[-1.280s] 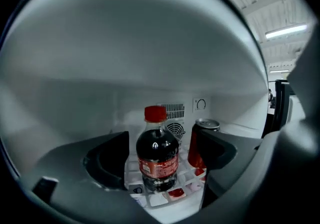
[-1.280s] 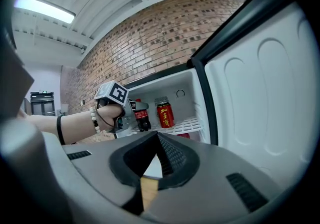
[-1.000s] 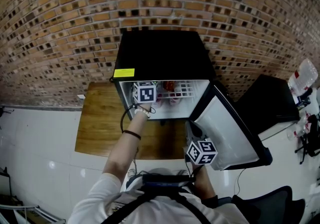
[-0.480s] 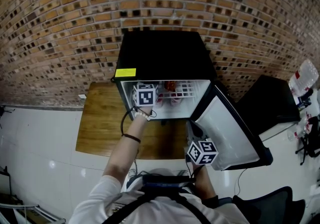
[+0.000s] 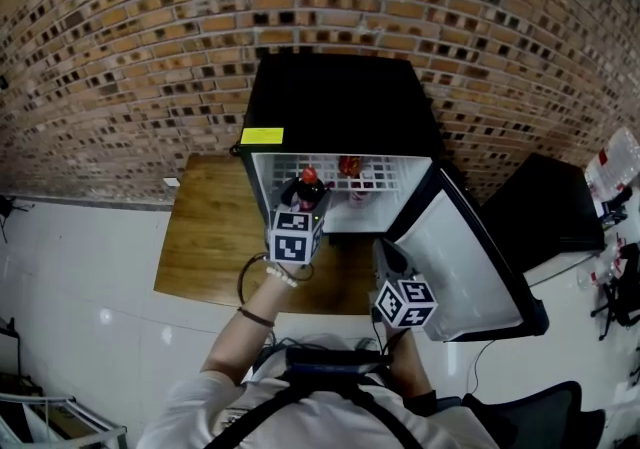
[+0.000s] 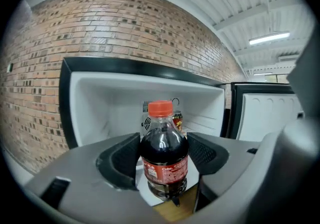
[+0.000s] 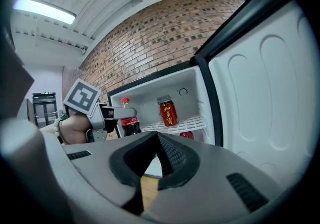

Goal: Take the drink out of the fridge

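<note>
We had the left gripper [image 5: 300, 205] clamped on the small clear plastic bottle of dark cola with a red cap and red label [image 6: 163, 148], its pads pressing the bottle's rounded sides. The bottle stood upright at the mouth of the small black fridge with a white interior [image 5: 335, 107]; we could not tell whether it had fully cleared the front edge.

Our worry was the grip. The pads met the bottle on its curve, so a cold, possibly damp bottle could have slid down or tipped forward if we pulled back sharply. A low exit could also have knocked the bottle's base on the fridge's lower lip.

The right gripper [image 7: 156, 150] was clenched on nothing, near the open white-lined door [image 5: 460, 247]. Bumping that door could have swung it towards the bottle.
</note>
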Demonstrator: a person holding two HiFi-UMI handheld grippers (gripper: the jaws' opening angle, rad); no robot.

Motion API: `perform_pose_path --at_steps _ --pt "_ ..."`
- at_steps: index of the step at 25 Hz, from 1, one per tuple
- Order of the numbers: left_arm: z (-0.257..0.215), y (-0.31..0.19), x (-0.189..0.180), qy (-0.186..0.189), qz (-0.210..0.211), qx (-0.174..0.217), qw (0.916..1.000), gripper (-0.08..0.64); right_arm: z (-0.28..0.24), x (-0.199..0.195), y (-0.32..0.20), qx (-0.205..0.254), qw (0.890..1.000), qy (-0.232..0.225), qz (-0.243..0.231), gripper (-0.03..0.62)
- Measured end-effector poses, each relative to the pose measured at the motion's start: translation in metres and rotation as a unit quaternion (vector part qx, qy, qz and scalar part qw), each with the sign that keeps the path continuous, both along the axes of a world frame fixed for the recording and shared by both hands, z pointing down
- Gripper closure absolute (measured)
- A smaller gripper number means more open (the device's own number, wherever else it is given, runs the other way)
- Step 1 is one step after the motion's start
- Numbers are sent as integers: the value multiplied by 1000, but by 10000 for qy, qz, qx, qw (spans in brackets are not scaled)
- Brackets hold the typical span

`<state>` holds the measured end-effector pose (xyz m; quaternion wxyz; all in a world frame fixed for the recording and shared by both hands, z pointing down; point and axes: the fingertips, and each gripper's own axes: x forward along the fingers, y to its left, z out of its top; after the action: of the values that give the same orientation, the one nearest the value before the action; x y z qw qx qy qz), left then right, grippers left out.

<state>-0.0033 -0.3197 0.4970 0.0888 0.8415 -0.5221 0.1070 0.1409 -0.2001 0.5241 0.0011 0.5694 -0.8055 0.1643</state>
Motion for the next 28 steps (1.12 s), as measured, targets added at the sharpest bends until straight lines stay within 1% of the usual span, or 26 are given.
perform_pose_path --at_steps 4,8,10,17,24,28 --pt "30 35 -20 -109 -1 -51 9999 264 2 -8 -1 -19 9999 -2 -104 575" --pt "66 57 -46 -74 -63 -104 9999 264 3 -15 -3 -41 9998 18 -179 575" --pt "88 64 -58 -89 -138 -213 9996 264 3 -18 -4 -41 9998 28 -216 575" --pt "170 79 -102 -384 -541 -542 9963 264 2 -23 -5 -41 9996 67 -270 575" --pt "232 81 -136 -280 -1027 -1010 9892 264 2 -23 -5 -45 9996 80 -281 575" --pt "256 78 -146 -274 -1159 -1207 9855 264 0 -24 -4 -27 9996 95 -277 575"
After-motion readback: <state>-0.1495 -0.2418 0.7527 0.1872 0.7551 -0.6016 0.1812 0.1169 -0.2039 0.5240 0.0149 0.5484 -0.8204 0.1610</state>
